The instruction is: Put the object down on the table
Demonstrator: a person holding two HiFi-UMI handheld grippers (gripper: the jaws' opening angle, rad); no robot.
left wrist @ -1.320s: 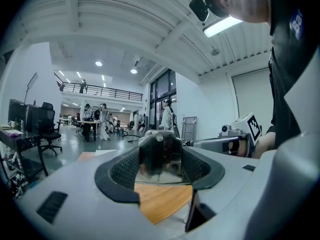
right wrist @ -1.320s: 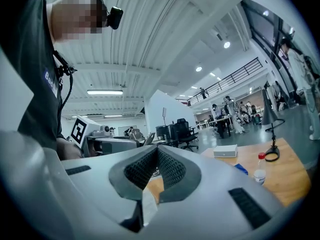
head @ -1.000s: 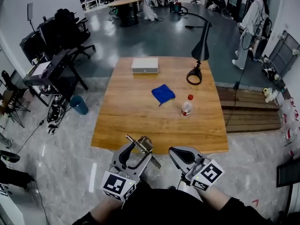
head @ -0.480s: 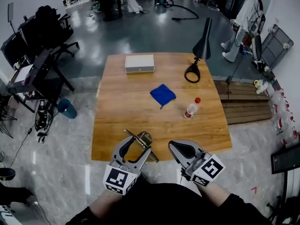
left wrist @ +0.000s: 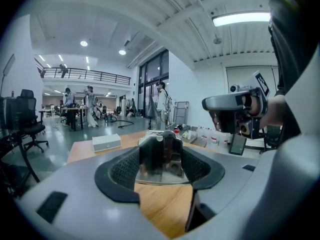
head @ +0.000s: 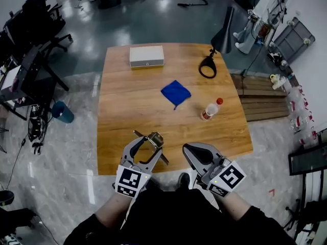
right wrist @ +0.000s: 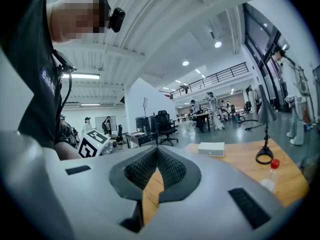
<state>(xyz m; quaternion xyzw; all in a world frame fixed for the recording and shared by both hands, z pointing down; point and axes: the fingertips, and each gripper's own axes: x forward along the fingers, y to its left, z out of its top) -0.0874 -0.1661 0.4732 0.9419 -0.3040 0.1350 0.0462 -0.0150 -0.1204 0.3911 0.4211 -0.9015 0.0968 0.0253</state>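
My left gripper (head: 148, 148) is shut on a shiny metal object (head: 154, 138), a brass-coloured block with a thin rod sticking out both sides. It hangs over the front edge of the wooden table (head: 127, 116). In the left gripper view the metal object (left wrist: 161, 154) fills the gap between the black pads of the left gripper (left wrist: 160, 165). My right gripper (head: 192, 150) is beside it at the table's front edge, shut with nothing in it. In the right gripper view the right gripper (right wrist: 157, 160) shows its pads meeting at the tips.
On the table lie a blue cloth (head: 175, 92), a plastic bottle with a red cap (head: 210, 109) on its side, a white box (head: 146, 55) and a black desk lamp (head: 214, 45). Office chairs and stands crowd the floor at left; people stand far off.
The table has come closer in the head view. Both grippers now reach its front edge, the left one still holding the metal object. The right gripper stays shut.
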